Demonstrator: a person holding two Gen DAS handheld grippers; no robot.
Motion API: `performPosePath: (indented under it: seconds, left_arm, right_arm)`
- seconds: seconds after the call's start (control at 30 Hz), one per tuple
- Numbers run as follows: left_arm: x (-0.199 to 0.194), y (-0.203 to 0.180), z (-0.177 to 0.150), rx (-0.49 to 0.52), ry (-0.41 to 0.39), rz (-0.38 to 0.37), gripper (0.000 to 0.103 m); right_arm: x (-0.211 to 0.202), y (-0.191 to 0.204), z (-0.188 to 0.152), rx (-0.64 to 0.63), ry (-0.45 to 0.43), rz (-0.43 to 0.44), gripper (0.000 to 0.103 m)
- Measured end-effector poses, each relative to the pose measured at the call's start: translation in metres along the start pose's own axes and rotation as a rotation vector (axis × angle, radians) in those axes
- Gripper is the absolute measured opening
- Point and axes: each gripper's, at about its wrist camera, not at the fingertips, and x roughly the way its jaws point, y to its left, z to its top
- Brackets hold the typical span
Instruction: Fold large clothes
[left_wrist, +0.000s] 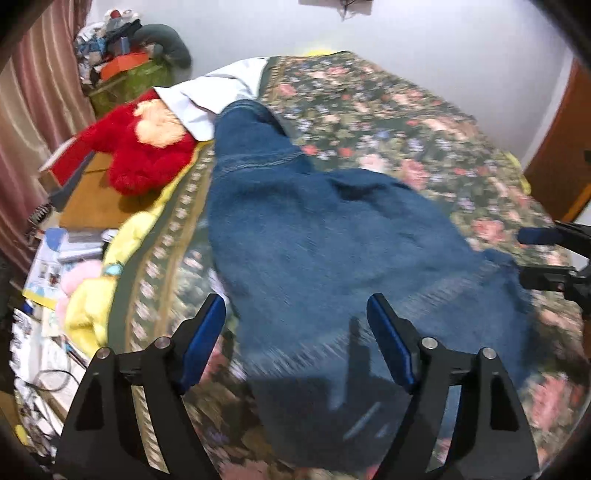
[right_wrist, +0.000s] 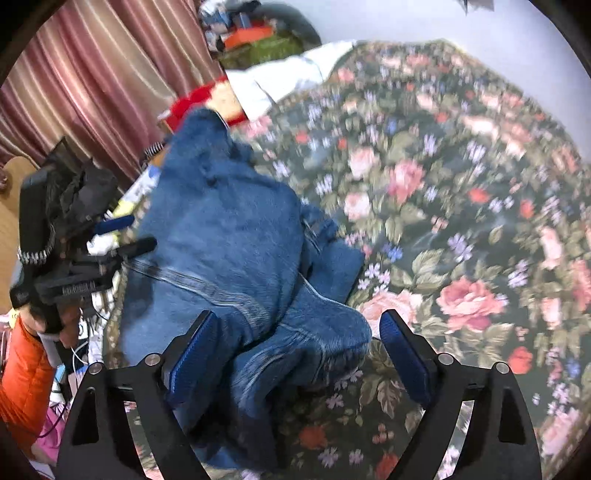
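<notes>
The jeans lie bunched on the flowered bed, near its left edge. Both tools, left and right, stand apart, holding nothing. A shallow grab may catch one layer only and drag the jeans off the bed.

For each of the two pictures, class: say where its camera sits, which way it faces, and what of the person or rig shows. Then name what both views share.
Left wrist: on the left gripper, facing across the bed over the jeans; own open fingers below, right gripper at the right edge.
Right wrist: on the right gripper, facing the same way; own open fingers, left gripper, orange sleeve at left.
Shared: jeans, bed, red plush, curtain.
</notes>
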Motion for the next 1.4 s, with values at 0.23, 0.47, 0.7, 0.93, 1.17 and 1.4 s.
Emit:
performPosePath:
  seconds: [0.23, 0.47, 0.7, 0.93, 1.17, 1.4]
  left_arm:
    - [0.01, -0.023, -0.037, 0.03, 0.051, 0.027, 0.086]
    - [0.011, -0.033, -0.043, 0.071, 0.05, 0.096, 0.087]
    - [-0.025, 0.002, 0.006, -0.055, -0.085, 0.078, 0.087]
    - [0.015, 0.037, 0.065, -0.097, -0.07, 0.149, 0.087]
    - [0.1, 0.063, 0.068, -0.159, 0.096, 0.163, 0.093]
    - [0.069, 0.058, 0.057, -0.181, 0.065, 0.149, 0.088]
  right_arm:
    - [0.011, 0.015, -0.042, -0.155, 0.076, -0.177, 0.088]
    - [0.002, -0.011, -0.042, -0.028, 0.11, -0.121, 0.085]
    - [-0.043, 0.018, 0.005, -0.058, -0.063, -0.048, 0.085]
    - [0.007, 0.035, 0.073, -0.058, -0.052, -0.05, 0.086]
    - [0.111, 0.001, 0.08, 0.009, 0.191, -0.109, 0.086]
    - [0.076, -0.018, 0.062, 0.069, 0.113, -0.105, 0.086]
